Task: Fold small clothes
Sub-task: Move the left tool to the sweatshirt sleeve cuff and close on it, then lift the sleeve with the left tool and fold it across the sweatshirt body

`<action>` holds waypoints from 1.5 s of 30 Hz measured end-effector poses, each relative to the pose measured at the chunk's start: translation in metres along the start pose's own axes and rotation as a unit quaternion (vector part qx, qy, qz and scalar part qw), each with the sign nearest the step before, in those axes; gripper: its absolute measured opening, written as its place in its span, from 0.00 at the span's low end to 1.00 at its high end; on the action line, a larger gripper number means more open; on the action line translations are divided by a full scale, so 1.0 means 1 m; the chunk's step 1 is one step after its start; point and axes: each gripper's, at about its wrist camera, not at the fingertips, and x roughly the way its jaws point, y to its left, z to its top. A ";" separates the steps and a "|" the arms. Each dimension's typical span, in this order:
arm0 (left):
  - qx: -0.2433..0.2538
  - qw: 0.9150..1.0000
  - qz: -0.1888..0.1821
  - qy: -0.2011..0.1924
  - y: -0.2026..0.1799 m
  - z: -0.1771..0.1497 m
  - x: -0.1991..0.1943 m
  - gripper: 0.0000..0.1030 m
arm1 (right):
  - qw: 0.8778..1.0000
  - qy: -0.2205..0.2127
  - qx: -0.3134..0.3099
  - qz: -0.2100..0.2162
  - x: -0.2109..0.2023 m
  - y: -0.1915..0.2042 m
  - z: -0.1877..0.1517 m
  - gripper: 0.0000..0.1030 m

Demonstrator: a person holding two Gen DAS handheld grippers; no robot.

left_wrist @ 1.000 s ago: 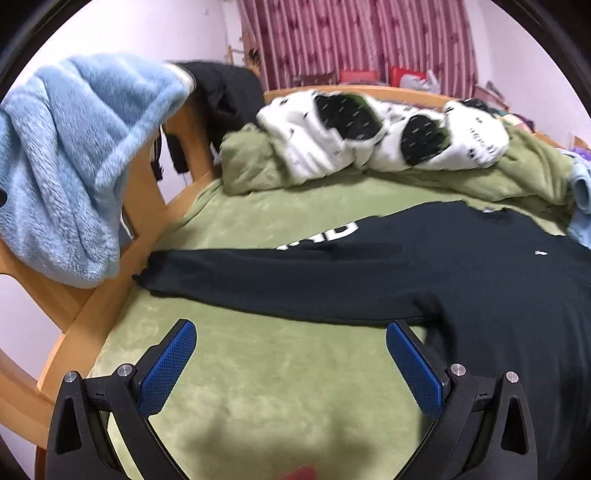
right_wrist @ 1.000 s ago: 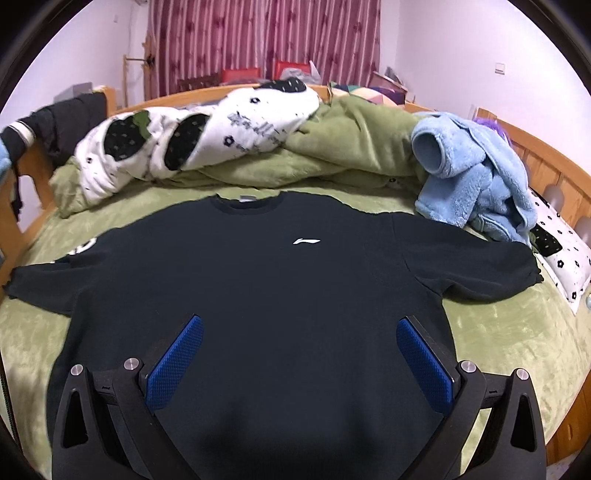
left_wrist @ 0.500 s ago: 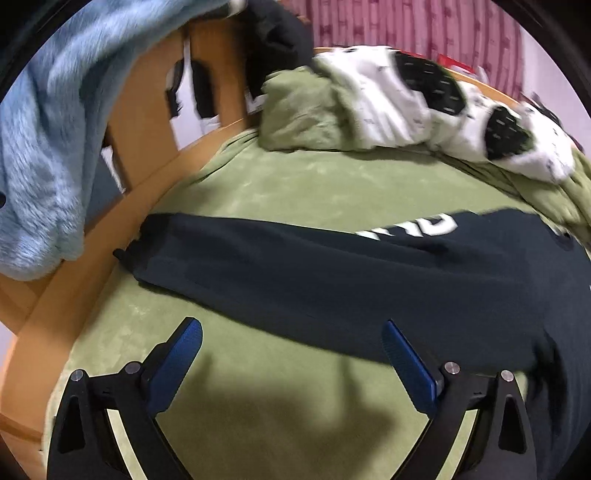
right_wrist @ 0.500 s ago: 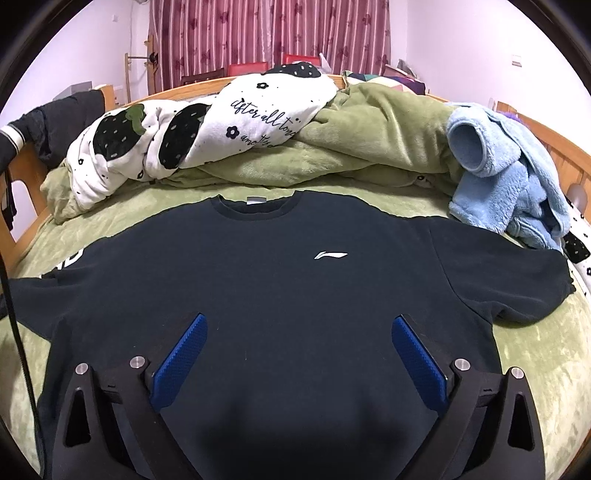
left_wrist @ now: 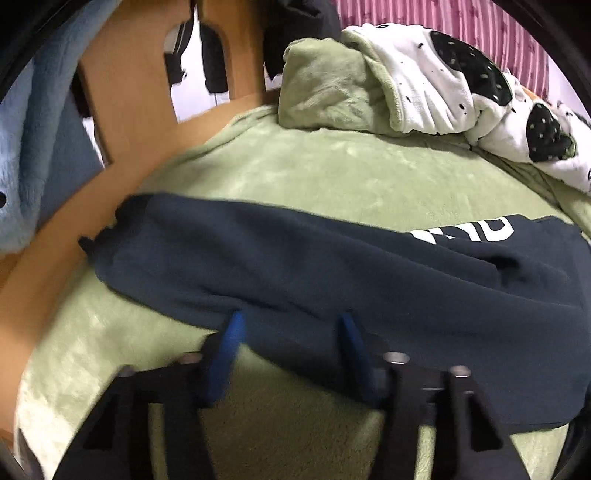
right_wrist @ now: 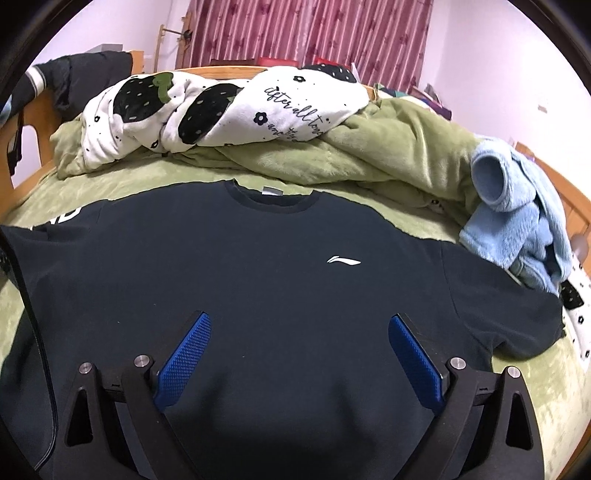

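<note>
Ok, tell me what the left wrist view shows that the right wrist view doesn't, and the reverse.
Only the left wrist view: the left gripper, jaws closing around the lower edge of the sleeve, whose cuff end reaches the wooden bed rail.

Only the right wrist view: the right gripper open above the shirt's chest, the collar, the white chest logo and the maroon curtain.

Both: the dark sweatshirt lying flat on the green bedcover, and the strawberry-print blanket.
</note>
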 end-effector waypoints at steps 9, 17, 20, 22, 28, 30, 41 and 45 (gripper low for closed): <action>0.032 0.997 -0.045 -0.048 -0.033 0.039 -0.067 0.02 | 0.999 0.001 0.032 0.024 -0.006 -0.033 -0.021 0.93; 0.091 0.988 -0.077 -0.101 -0.119 0.049 -0.153 0.02 | 0.998 0.004 0.056 0.038 -0.020 -0.069 -0.032 0.93; 0.089 0.987 -0.090 -0.096 -0.135 0.042 -0.164 0.02 | 0.997 -0.002 0.060 0.040 -0.029 -0.080 -0.035 0.93; 0.085 0.987 -0.096 -0.092 -0.144 0.038 -0.171 0.02 | 0.997 -0.008 0.063 0.041 -0.035 -0.086 -0.036 0.93; 0.083 0.988 -0.095 -0.084 -0.154 0.026 -0.179 0.04 | 0.995 -0.018 0.090 0.048 -0.047 -0.103 -0.036 0.93; 0.081 0.989 -0.093 -0.078 -0.150 0.022 -0.178 0.04 | 0.994 -0.021 0.093 0.049 -0.049 -0.103 -0.035 0.93; 0.046 0.996 -0.037 -0.060 -0.086 0.005 -0.125 0.70 | 0.996 -0.016 0.074 0.052 -0.039 -0.068 -0.024 0.93; 0.004 0.999 -0.045 -0.026 -0.050 -0.003 -0.090 0.70 | 0.996 -0.011 0.062 0.060 -0.034 -0.047 -0.022 0.93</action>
